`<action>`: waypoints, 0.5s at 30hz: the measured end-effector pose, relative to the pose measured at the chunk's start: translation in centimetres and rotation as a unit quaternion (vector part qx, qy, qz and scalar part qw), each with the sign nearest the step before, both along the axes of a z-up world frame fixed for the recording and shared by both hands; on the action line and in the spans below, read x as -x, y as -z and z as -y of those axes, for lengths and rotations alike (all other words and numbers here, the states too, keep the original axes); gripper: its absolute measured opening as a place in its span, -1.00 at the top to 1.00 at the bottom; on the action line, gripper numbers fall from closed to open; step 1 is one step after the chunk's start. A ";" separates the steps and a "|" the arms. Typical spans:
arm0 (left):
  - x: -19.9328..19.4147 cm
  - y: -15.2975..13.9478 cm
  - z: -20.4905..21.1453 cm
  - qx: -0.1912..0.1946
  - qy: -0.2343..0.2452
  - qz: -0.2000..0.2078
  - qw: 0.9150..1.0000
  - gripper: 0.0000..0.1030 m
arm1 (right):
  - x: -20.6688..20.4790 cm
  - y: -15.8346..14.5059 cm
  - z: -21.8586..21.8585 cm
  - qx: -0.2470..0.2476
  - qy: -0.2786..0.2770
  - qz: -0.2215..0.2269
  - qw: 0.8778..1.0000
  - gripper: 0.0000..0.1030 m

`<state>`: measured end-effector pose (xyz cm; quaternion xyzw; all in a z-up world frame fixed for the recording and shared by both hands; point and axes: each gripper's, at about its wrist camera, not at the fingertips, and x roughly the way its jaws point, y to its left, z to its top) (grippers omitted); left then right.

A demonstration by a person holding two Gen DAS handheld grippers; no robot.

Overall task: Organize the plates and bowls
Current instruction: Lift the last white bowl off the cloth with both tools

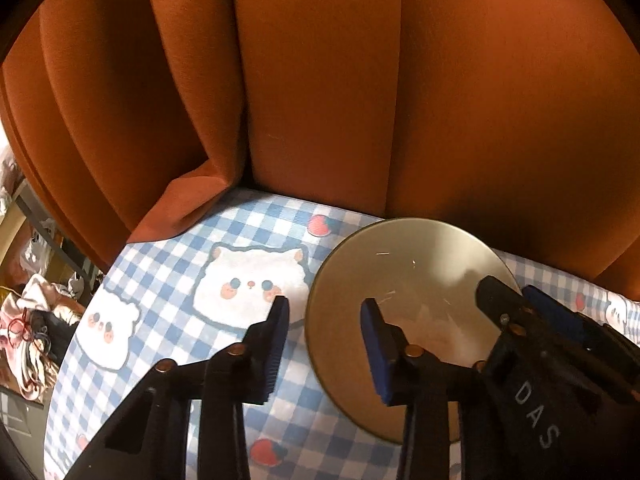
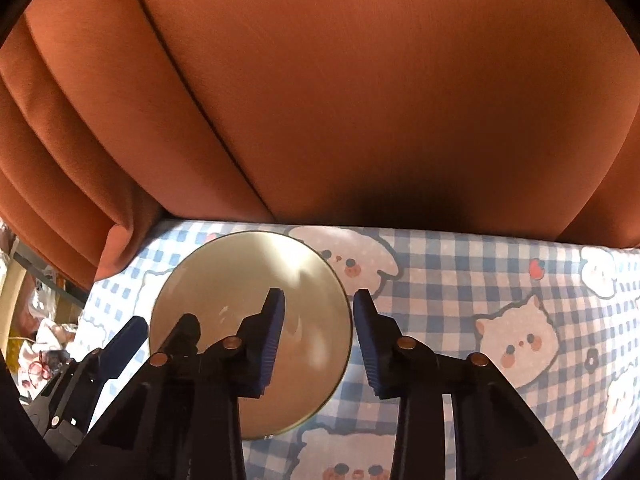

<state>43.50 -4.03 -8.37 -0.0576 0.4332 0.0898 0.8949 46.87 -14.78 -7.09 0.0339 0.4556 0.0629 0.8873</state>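
Observation:
A round pale plate [image 1: 420, 264] with a thin dark rim lies flat on the checked tablecloth [image 1: 168, 264]. My left gripper [image 1: 324, 316] straddles the plate's left rim: one blue pad hangs over the cloth, the other over the plate, and a clear gap shows between them. The right gripper [image 1: 516, 292] reaches in at the plate's far right side. In the right wrist view the same plate [image 2: 240, 272] sits left of centre. My right gripper [image 2: 318, 312] straddles its right rim, pads apart, the outer pad close beside the rim. The left gripper [image 2: 162, 326] shows at the plate's left edge.
An orange curtain [image 1: 320, 100] hangs right behind the table and touches its back edge. The blue-and-white cloth [image 2: 460, 288] with cartoon animals stretches bare to the right of the plate. Past the table's left edge [image 1: 76, 320], clothes and clutter [image 1: 32, 320] lie lower down.

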 end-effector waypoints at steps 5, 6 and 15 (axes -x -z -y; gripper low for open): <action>-0.6 0.3 0.6 -0.029 0.003 -0.003 1.000 0.65 | -1.0 0.9 0.0 0.010 0.003 -0.002 1.000 0.64; -0.7 0.3 0.6 -0.032 0.005 -0.003 0.999 0.65 | -1.0 1.0 0.0 0.014 0.004 -0.001 1.000 0.67; -0.6 0.1 0.9 -0.032 0.016 -0.010 0.999 0.65 | -1.2 1.2 0.0 0.017 -0.002 -0.008 1.000 0.67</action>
